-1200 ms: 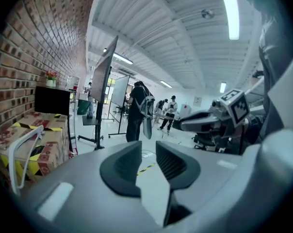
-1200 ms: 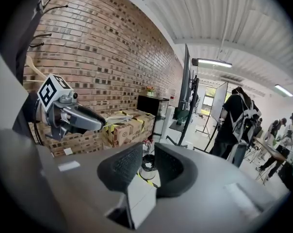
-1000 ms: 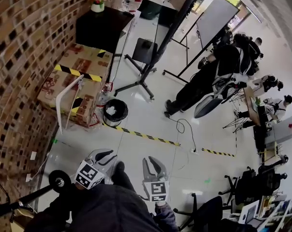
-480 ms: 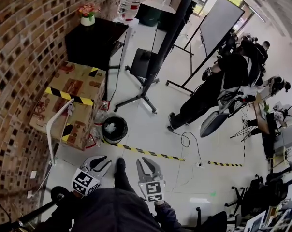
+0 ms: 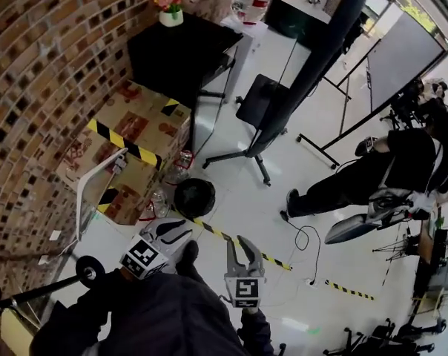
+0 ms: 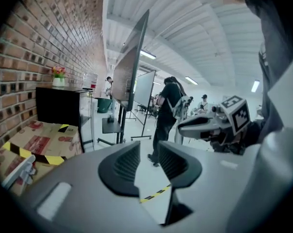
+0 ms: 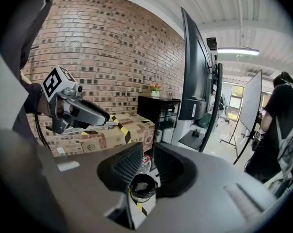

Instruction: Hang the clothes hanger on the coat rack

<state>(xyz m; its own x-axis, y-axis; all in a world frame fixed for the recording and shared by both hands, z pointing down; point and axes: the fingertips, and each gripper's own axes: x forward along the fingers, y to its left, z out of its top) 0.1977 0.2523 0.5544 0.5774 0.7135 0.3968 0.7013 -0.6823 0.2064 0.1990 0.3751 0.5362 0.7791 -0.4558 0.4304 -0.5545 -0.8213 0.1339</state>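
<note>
Two claws carry nothing, the left claw [image 5: 181,232] at a narrow gap with jaws just opening, the right claw [image 5: 240,245] closed, and the white clothes hanger [image 5: 101,171] leans tilted on the taped cardboard box [image 5: 146,121], ahead-left, nearer the left claw.
</note>
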